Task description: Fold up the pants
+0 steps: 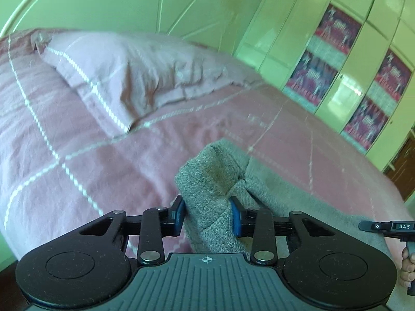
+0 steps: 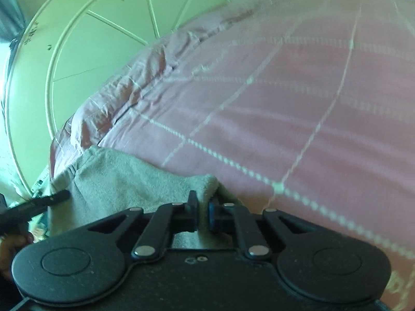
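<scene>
The grey pants point(image 1: 215, 176) lie on a pink checked bedspread point(image 1: 77, 142). In the left wrist view my left gripper point(image 1: 207, 215) is shut on a thick bunched fold of the pants, its blue pads pressing both sides. The cloth runs off to the right toward my right gripper point(image 1: 386, 226), whose tip shows at the right edge. In the right wrist view my right gripper point(image 2: 203, 207) is shut on a corner of the grey pants point(image 2: 116, 176), which stretch left toward the left gripper's tip point(image 2: 52, 199).
A pink pillow point(image 1: 135, 72) lies at the head of the bed by a pale round headboard point(image 2: 77, 51). Pale wardrobe doors with red posters point(image 1: 337, 51) stand to the right. The bedspread point(image 2: 285, 103) stretches ahead of the right gripper.
</scene>
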{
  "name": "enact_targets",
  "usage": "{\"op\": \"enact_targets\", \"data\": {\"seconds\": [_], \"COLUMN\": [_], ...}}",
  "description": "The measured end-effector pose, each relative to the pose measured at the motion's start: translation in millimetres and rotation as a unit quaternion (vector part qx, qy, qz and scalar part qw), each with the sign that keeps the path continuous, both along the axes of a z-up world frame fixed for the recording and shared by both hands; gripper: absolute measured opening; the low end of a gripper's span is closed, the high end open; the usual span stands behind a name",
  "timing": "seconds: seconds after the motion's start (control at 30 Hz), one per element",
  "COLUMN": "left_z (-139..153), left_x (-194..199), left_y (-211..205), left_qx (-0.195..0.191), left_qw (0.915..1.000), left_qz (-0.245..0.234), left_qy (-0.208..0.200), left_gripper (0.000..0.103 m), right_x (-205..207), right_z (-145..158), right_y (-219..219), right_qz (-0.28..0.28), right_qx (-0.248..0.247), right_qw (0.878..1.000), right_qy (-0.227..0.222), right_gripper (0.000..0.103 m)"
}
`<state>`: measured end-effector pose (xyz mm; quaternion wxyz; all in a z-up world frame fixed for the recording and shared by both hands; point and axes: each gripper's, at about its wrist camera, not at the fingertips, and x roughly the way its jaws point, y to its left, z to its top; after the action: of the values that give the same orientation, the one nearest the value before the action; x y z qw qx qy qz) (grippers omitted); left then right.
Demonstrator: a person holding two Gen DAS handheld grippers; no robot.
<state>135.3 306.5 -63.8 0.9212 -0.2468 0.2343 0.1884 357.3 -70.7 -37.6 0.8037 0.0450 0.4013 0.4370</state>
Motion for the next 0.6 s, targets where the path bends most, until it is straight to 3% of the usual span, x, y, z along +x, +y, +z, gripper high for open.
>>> {"op": "enact_targets", "data": {"seconds": [0.1, 0.2, 0.27, 0.3, 0.37, 0.47, 0.6], "left_z": [-7, -29, -23, -18, -7, 14, 36], "left_x": [0, -5, -3, -2, -5, -17, -8], "left_y": [-4, 10, 11, 11, 8, 2, -18], "left_qx": [0.029, -0.018, -0.015, -0.003, 0.03, 0.082, 0.12], "left_qw": [0.9993, 0.9996, 0.9994, 0.9992, 0.9987, 0.996, 0.9924], "left_qz": [-0.007, -0.004, -0.011, -0.016, -0.007, 0.005, -0.017], "left_qy": [0.022, 0.02, 0.029, 0.036, 0.041, 0.035, 0.023], "left_gripper": [0.035, 0.039, 0.046, 0.05, 0.079, 0.088, 0.095], "right_x": [-1, 7, 6, 6, 1, -9, -28], "right_z": [-7, -36, -35, -32, -19, 1, 11], "right_y": [5, 12, 12, 9, -8, -24, 21], "right_qz": [-0.012, -0.036, -0.055, -0.061, -0.099, -0.124, -0.042], "right_qx": [-0.039, -0.061, -0.052, -0.045, -0.028, -0.009, 0.018], "right_qw": [0.999, 0.997, 0.997, 0.997, 0.995, 0.992, 0.999], "right_qy": [-0.023, 0.002, 0.011, 0.013, -0.012, -0.037, -0.021], "right_gripper": [0.0, 0.0, 0.003, 0.005, 0.016, 0.018, 0.022]}}
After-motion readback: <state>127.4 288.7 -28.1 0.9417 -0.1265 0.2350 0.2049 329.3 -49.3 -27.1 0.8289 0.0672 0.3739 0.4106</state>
